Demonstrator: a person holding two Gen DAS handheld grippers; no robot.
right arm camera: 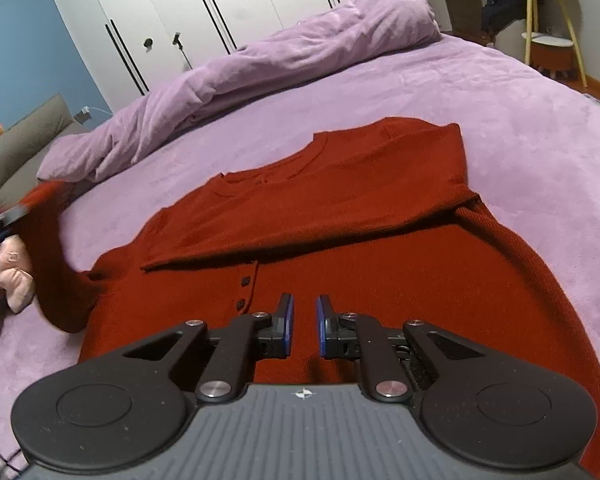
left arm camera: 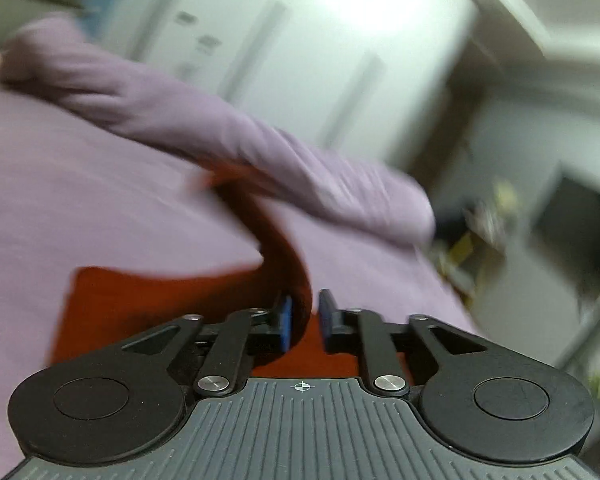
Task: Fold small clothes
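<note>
Looking first at what is nearest, the right gripper hangs over the lower front of the red cardigan with its jaws almost closed and nothing between them. The cardigan lies flat on the purple bed, one sleeve already folded across the chest. In the left wrist view the left gripper has the other sleeve between its jaws; the cloth touches one pad, but a small gap shows at the other, so I judge the grip is weak. The sleeve may slip out before it is laid over the chest, because this view is blurred as from a quick swing. Nothing pins the cardigan, so a pull could drag it and open the folded sleeve. Further away, the duvet lies near the collar and could catch the sleeve.
</note>
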